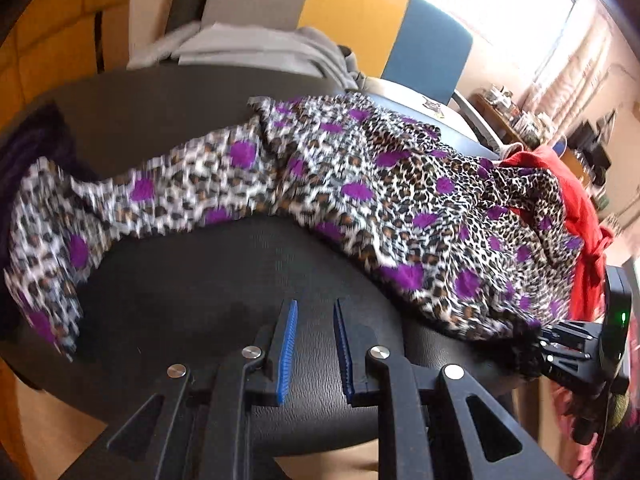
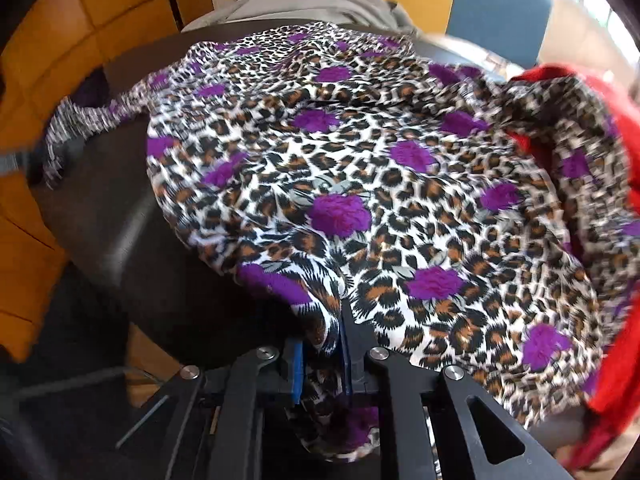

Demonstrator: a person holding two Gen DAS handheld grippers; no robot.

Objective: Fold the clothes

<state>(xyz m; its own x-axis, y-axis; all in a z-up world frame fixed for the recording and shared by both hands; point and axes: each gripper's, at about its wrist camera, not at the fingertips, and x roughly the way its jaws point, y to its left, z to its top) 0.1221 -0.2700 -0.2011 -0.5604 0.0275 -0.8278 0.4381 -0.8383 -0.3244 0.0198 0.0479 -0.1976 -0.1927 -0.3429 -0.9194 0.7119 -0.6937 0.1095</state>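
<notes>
A leopard-print garment with purple spots (image 1: 360, 184) lies spread across the dark round table (image 1: 192, 280), one narrow part trailing to the left. My left gripper (image 1: 316, 308) hovers over bare tabletop just in front of the cloth. It is open, with a narrow gap between its blue pads and nothing in it. In the right wrist view the same garment (image 2: 360, 184) fills the table (image 2: 120, 220). My right gripper (image 2: 322, 344) is shut on its near edge, fabric bunched between the blue pads. The right gripper (image 1: 548, 340) also shows at the right, at the garment's dark hem.
A red garment (image 1: 580, 216) lies under the right end of the print cloth, also seen as red cloth (image 2: 628, 152). Folded grey clothes (image 1: 256, 48) rest at the table's far side before a yellow and blue chair back (image 1: 360, 12). Dark purple cloth (image 1: 36, 148) sits at the left edge.
</notes>
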